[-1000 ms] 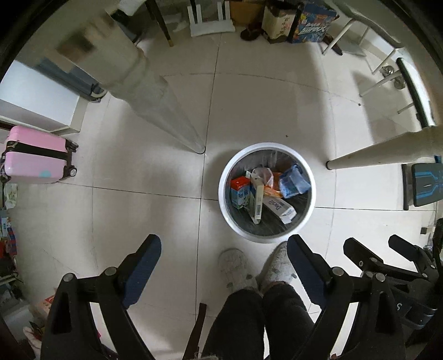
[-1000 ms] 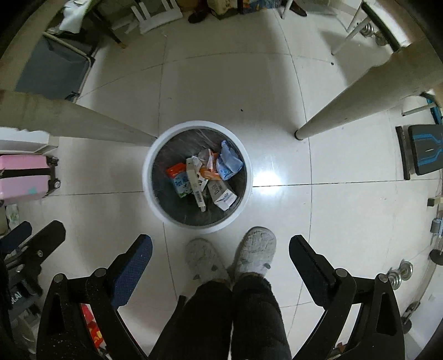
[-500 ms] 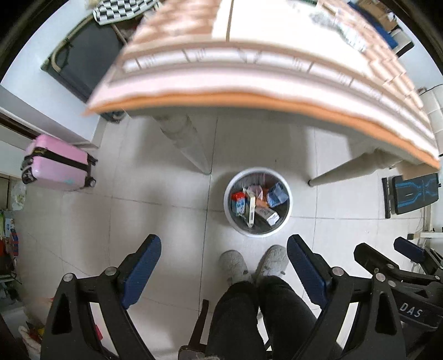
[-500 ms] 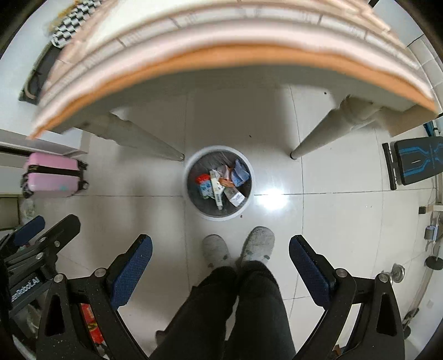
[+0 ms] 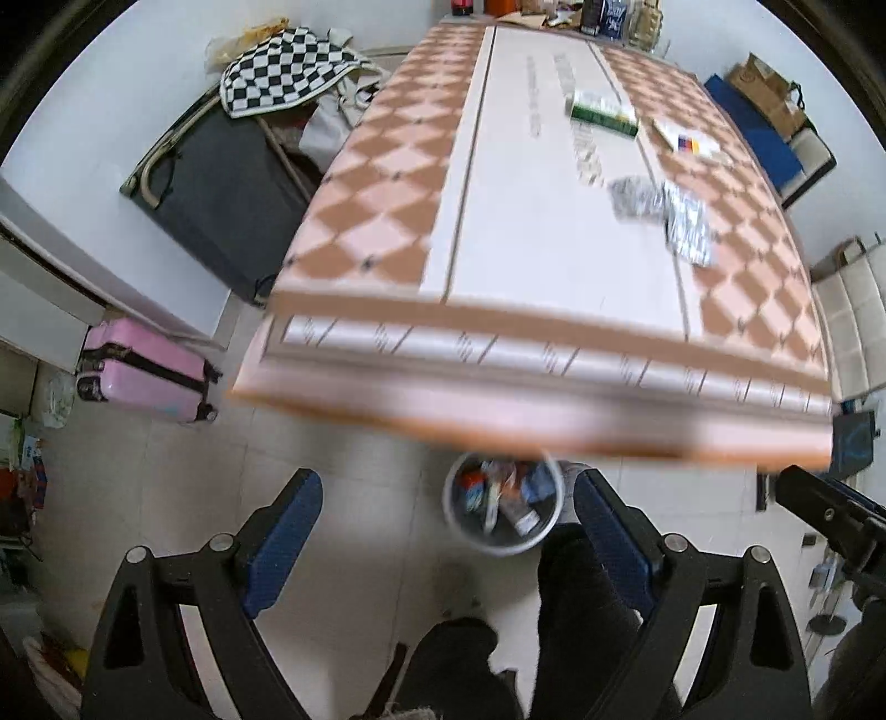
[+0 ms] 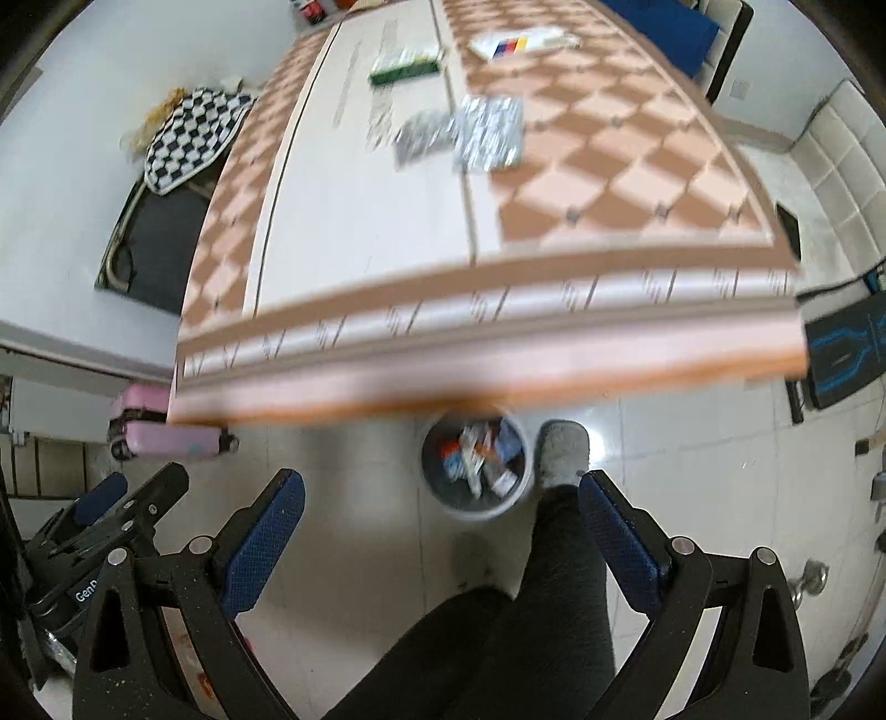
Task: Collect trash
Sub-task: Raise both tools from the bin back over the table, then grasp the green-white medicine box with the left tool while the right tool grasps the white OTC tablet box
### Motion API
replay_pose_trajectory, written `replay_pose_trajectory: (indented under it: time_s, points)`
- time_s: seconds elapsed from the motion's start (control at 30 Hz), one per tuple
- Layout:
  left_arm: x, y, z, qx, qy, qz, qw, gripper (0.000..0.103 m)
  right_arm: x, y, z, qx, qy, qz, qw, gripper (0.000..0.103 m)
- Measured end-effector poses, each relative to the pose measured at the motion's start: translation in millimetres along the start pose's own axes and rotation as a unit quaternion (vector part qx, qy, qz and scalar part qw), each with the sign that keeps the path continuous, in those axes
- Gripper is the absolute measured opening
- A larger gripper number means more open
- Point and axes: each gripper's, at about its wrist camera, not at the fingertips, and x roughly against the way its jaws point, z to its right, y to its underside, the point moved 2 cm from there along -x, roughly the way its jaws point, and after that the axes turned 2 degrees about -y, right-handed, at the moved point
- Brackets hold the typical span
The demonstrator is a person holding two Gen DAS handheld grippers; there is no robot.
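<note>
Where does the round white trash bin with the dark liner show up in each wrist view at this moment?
Left wrist view: the round white trash bin sits low centre, just under the near table edge, between the open jaws.
Right wrist view: the bin sits centre, slightly below the table edge, left of a grey slipper.
Shared landmark: the pink suitcase on the floor at left.

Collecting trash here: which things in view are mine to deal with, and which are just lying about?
Job:
trash bin, already holding packaging
silver wrappers
green box
white card
left gripper, open
right gripper, open

Lying about:
table
pink suitcase
checkered cloth
</note>
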Motion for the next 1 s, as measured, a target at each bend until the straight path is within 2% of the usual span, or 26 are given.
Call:
replay_pose_trajectory:
  time_s: [0.13, 0.23, 0.37, 0.43, 0.5, 0.53, 0.63, 0.73, 0.83, 0.9, 1.0]
  points:
    - [-11.8, -54.8, 30.6, 0.007, 0.005, 0.0, 1.0, 0.093, -0.8, -73.4, 33.1, -0.007, 0.004, -0.002, 1.0, 0.1]
    - [-30.2, -110.5, 53.3, 0.027, 0.005, -0.014, 0.9995, 0.093, -14.2, -150.3, 67.6, -0.017, 0.005, -0.017, 1.0, 0.1]
    - [-61.3, -200.6, 81.3, 0.096, 0.035, -0.042, 0.9939, 0.093, -37.5, -253.4, 106.0, -0.051, 0.007, -0.021, 0.998, 0.1]
    - [-75.8, -238.5, 94.8, 0.119, 0.043, -0.053, 0.9905, 0.092, -51.2, -311.9, 126.3, -0.083, 0.008, -0.014, 0.996, 0.1]
    - [-93.6, -278.1, 107.7, 0.147, 0.058, -0.068, 0.985, 0.092, -63.6, -355.2, 142.6, -0.12, 0.004, -0.009, 0.993, 0.1]
    - [-103.0, -296.0, 113.0, 0.162, 0.07, -0.078, 0.9813, 0.092, -73.2, -383.0, 151.5, -0.147, -0.002, -0.007, 0.989, 0.1]
    - [-133.7, -344.2, 127.1, 0.203, 0.088, -0.108, 0.9693, 0.092, -96.5, -433.9, 163.9, -0.204, -0.007, -0.008, 0.979, 0.1]
    - [-168.6, -378.2, 131.7, 0.252, 0.102, -0.152, 0.9503, 0.092, -125.2, -479.2, 171.8, -0.251, 0.006, -0.02, 0.968, 0.1]
    - [-192.9, -397.9, 131.4, 0.294, 0.108, -0.184, 0.9318, 0.092, -148.7, -506.7, 179.4, -0.289, 0.016, -0.037, 0.956, 0.1]
    - [-208.9, -404.0, 129.2, 0.327, 0.108, -0.212, 0.9148, 0.092, -159.8, -516.2, 183.6, -0.308, 0.029, -0.048, 0.95, 0.1]
    - [-230.9, -405.2, 128.2, 0.357, 0.104, -0.25, 0.8941, 0.092, -174.5, -520.0, 188.7, -0.344, 0.033, -0.068, 0.936, 0.1]
